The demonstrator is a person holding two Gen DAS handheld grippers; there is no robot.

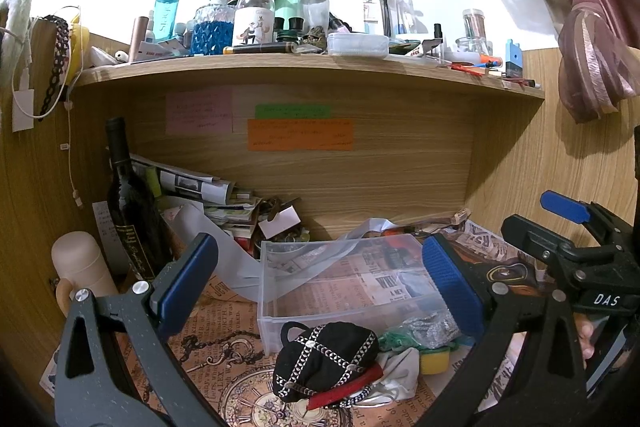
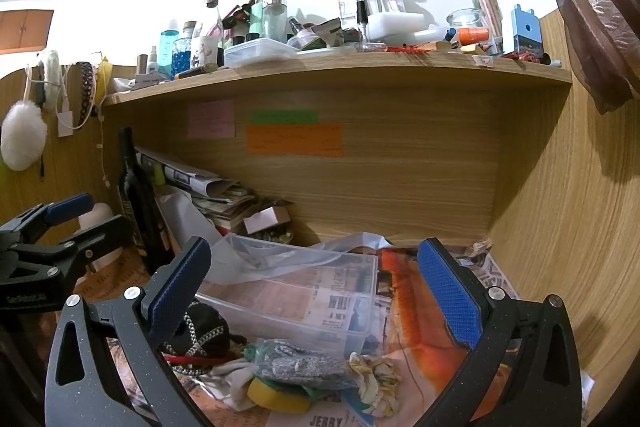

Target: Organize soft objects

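Observation:
A pile of soft things lies on the paper-covered desk in front of an empty clear plastic bin [image 1: 352, 279], which also shows in the right wrist view [image 2: 296, 291]. The pile holds a black beaded pouch [image 1: 326, 359] [image 2: 206, 331], a silver-grey mesh bag [image 1: 430, 327] [image 2: 304, 363], a yellow sponge [image 1: 434, 359] [image 2: 276, 395], white cloth [image 1: 396, 371] and a floral cloth [image 2: 376, 383]. My left gripper [image 1: 316, 287] is open above the pouch and bin. My right gripper [image 2: 316, 291] is open above the pile and bin. Both are empty.
A dark wine bottle [image 1: 130, 203] and a cream flask [image 1: 82, 267] stand at the left. Stacked papers [image 1: 208, 195] lie behind the bin. A shelf [image 1: 304, 67] above is crowded with bottles and jars. Wooden panels close the back and right. A curtain [image 1: 592, 39] hangs at right.

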